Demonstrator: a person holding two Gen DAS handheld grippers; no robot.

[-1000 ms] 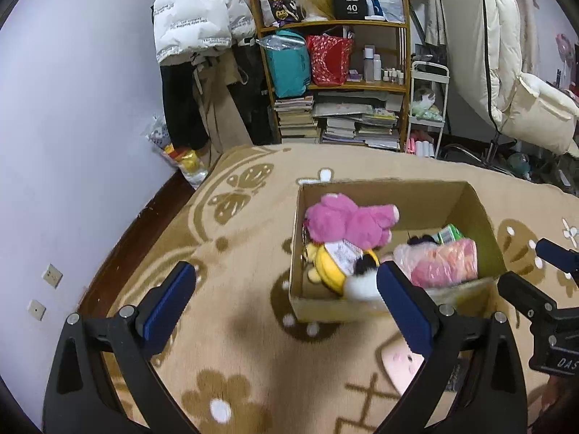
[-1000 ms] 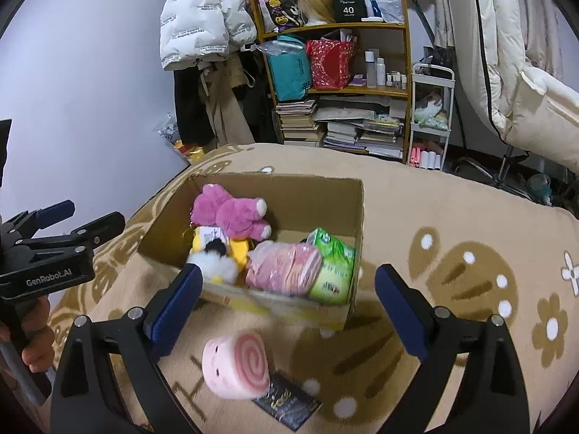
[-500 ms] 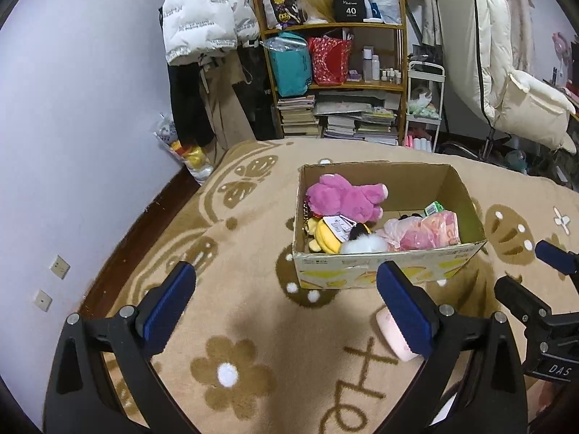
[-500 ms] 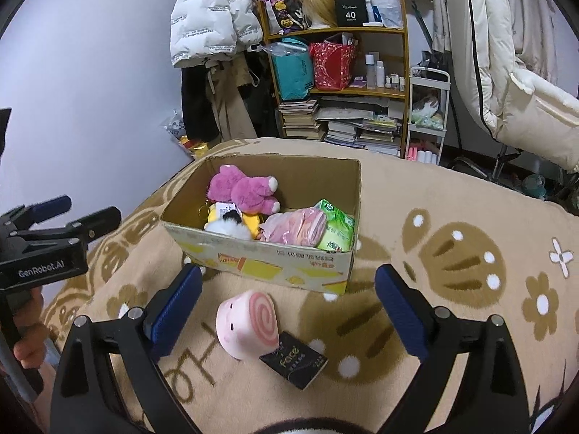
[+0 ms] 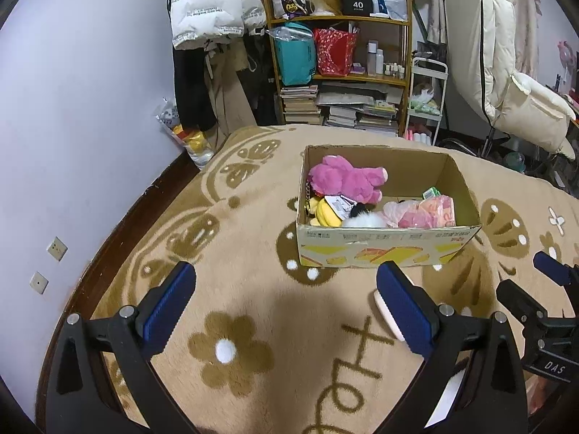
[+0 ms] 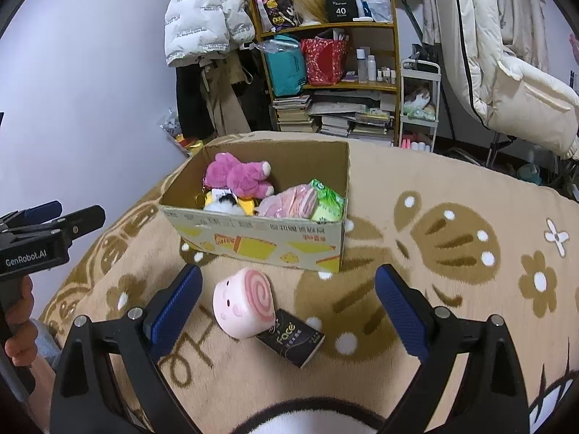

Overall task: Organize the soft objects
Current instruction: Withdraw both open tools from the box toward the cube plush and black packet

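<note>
**Grippers pull back from the box, both empty**

Both cameras now sit farther from the box (image 6: 260, 217) than a second ago: its printed front wall, then hidden below the rim, shows in full, and more rug (image 5: 224, 217) lies between it and the fingers. The pink roll toy (image 6: 243, 302) has shifted from low and left in the right view to near centre.

Right gripper (image 6: 287, 298): jaws spread wide, nothing between them. The roll toy lies on the rug in that gap, nearer the left finger, touching neither pad. A black packet (image 6: 295, 340) lies against the toy's lower right side.

Left gripper (image 5: 286, 302): jaws equally wide, holding nothing, only rug between them. Its right finger (image 5: 403, 313) hides most of the roll toy (image 5: 385, 309), which peeks out as a pale edge. The right gripper shows at that view's right edge; in the right view a hand (image 6: 20, 336) grips the left gripper's handle at the left edge.

The box stands on the rug just beyond the roll toy, open-topped. Inside it are a magenta plush (image 6: 240, 175) at the back left, a yellow toy (image 5: 327, 213) and white fluff (image 5: 363, 221) at the front left, a pink bag (image 6: 289, 200) in the middle, and a green pack (image 6: 327, 200) against the right wall.

A shelf (image 5: 340, 72) stands behind.
</note>
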